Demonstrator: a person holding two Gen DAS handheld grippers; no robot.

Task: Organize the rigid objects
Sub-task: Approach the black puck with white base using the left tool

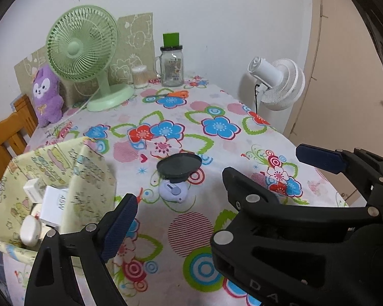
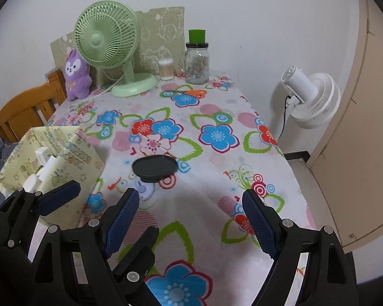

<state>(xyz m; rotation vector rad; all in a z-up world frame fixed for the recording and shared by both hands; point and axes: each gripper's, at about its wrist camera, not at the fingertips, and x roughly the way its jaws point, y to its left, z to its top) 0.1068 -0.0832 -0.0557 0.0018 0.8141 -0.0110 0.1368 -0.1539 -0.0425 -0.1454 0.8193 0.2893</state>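
Dark grey, the round lid [image 2: 154, 165] leans on a lilac gadget [image 2: 144, 191] just ahead of your left tongs [image 1: 217, 183] and right tongs [image 2: 191, 219], both open and empty.

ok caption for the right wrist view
Open right gripper nears dark round lid on floral tablecloth, beside storage box.

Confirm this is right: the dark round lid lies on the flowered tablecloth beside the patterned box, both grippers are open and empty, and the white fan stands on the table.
Not quite. The white fan stands off the table, beyond its edge by the wall, as the right wrist view shows. The rest holds.
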